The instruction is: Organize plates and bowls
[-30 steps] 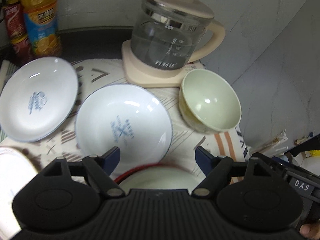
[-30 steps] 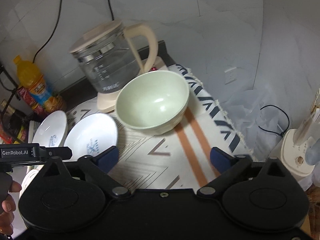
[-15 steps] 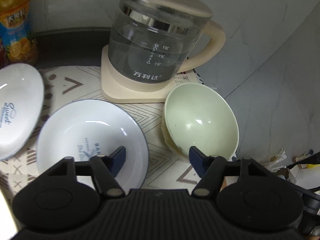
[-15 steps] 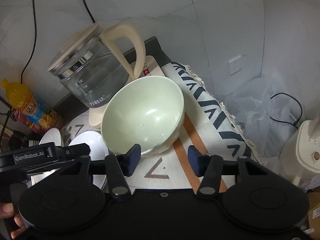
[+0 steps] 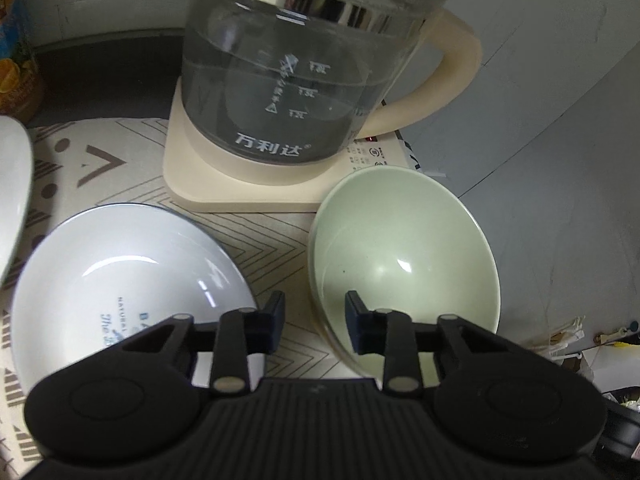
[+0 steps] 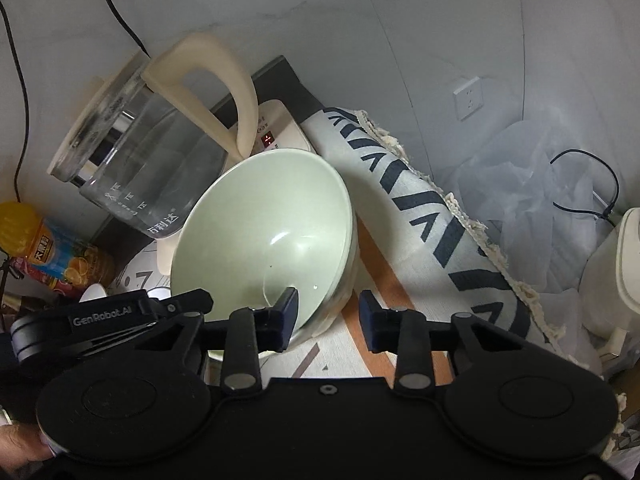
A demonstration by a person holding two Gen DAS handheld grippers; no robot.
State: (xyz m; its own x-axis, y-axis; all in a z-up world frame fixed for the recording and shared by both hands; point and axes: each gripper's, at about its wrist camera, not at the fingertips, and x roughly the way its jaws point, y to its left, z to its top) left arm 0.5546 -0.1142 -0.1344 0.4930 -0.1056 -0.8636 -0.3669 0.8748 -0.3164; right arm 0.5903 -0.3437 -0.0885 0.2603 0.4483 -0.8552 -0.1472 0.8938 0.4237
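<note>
Two grippers straddle one rim. My left gripper has its jaws astride the near left edge of the green bowl, one pad outside the wall toward the white plate and the other inside the bowl. My right gripper does the same on the opposite near edge: its left pad sits inside the bowl, its right pad outside over the patterned cloth.

Both pairs of jaws have just been closing, with the bowl's wall between them. They now stand narrowed but apart. In neither view can I see the pads pressing the wall, and a clear gap shows on the outer side of each, so I judge the grip not yet made.

The bowl sits on the cloth just in front of the glass kettle and its cream base, its far edge close to or against the base; I cannot tell which. The plate lies just beside it on the left, with a strip of cloth between them.

What matters next is that the wall runs nearly along my pointing line between each pair of pads. Neither hand is clearly nearer. To my eye a little more closing would clamp both sides, and the kettle's closeness means the lift should go up and toward me.
</note>
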